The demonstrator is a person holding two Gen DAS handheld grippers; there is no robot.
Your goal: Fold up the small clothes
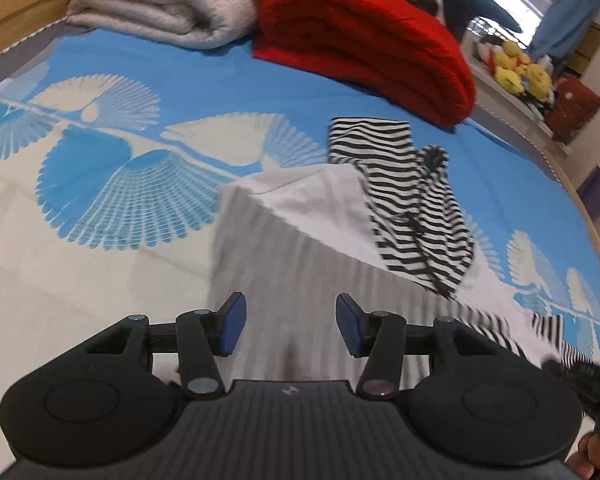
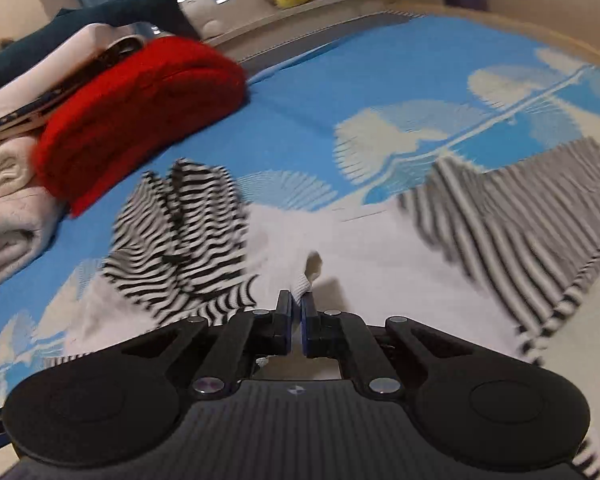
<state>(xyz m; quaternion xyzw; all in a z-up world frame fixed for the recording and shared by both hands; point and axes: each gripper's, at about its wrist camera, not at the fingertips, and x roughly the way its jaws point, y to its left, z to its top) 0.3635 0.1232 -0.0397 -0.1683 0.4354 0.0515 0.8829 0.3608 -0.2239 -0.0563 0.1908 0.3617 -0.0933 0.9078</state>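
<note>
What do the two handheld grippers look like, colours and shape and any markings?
Both match: the left gripper and right gripper have matte black ribbed bodies with a small white logo, round black discs either side, black linkage arms with silver pivots, and blue finger pads.

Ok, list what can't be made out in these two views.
- Left wrist view: striped garment near edge, hidden behind left gripper.
- Right wrist view: the garment motion-blurred; fabric in right gripper barely shows.
- Yellow plush toys: too small.
</note>
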